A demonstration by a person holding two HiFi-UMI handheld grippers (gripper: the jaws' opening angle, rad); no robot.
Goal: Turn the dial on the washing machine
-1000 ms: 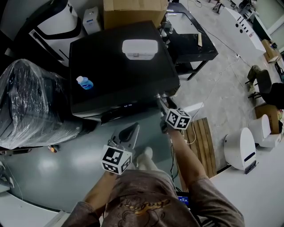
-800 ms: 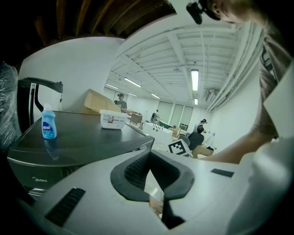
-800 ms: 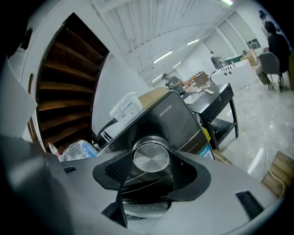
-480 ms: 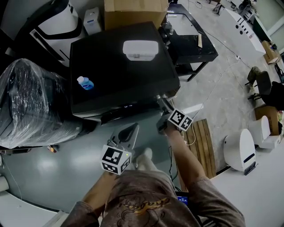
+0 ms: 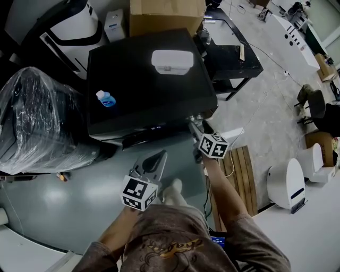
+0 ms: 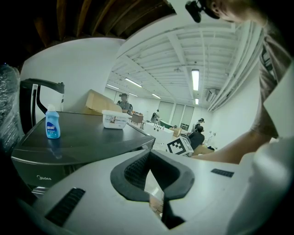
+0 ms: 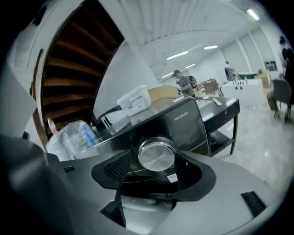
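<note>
The black washing machine (image 5: 143,79) fills the upper middle of the head view. Its round silver dial (image 7: 156,155) sits on the front panel near the right corner and is barely visible in the head view. My right gripper (image 5: 194,123) reaches up to that corner. In the right gripper view the dial lies between its two black pads (image 7: 117,168), and a small gap shows on the left side as the jaws are opening. My left gripper (image 5: 154,158) hangs lower, in front of the machine, shut on nothing (image 6: 154,181).
On the machine's lid stand a blue bottle (image 5: 104,99) and a white tub (image 5: 171,61). A plastic-wrapped appliance (image 5: 37,122) stands at the left, a cardboard box (image 5: 164,13) behind, a black table (image 5: 234,50) to the right. A wooden pallet (image 5: 241,170) lies by my right arm.
The right gripper stayed at the dial; its marker cube tilted clockwise half a second ago and has since rolled back. The left gripper has not moved.
</note>
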